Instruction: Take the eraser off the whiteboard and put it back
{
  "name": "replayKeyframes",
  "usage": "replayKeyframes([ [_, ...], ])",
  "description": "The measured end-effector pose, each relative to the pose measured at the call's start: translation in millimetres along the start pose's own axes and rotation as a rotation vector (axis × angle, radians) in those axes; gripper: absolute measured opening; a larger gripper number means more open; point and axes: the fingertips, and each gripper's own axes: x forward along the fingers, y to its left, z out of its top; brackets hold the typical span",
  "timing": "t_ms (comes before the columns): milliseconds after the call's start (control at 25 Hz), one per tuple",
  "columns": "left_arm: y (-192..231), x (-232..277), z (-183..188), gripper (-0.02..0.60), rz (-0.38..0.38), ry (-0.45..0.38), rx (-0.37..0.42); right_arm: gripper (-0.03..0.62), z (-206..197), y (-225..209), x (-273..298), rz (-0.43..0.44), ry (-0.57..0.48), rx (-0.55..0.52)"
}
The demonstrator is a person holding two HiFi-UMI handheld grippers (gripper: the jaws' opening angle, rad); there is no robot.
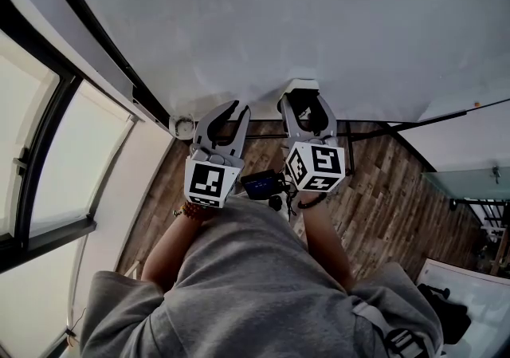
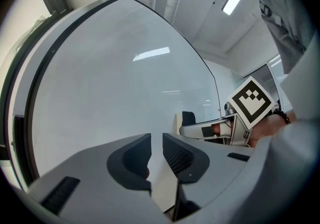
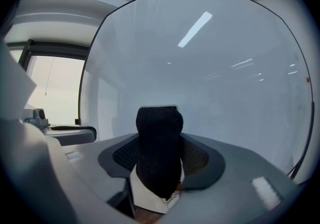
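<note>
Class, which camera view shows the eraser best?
The right gripper view: the eraser fills the centre, black felt facing the camera, held between the fingers. The head view shows only its white back; the left gripper view shows it small and side-on.

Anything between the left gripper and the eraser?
No. In the left gripper view only bare white whiteboard separates the left gripper from the black-felt, white-backed eraser held by the right gripper.

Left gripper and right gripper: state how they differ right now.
The right gripper clamps the eraser; the left gripper holds nothing. The right gripper's jaws stand wide apart around the eraser; the left gripper's are nearly together, with only a narrow gap between them. Both face the whiteboard.
</note>
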Motion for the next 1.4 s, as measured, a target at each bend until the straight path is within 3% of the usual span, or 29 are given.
replayKeyframes([
  [1400,-1.6,-12.8,-3.6,0.074,-0.017,0.008,-0.004,0.212,-11.4,0.2,-16.4,-0.022,0.005,0.118],
])
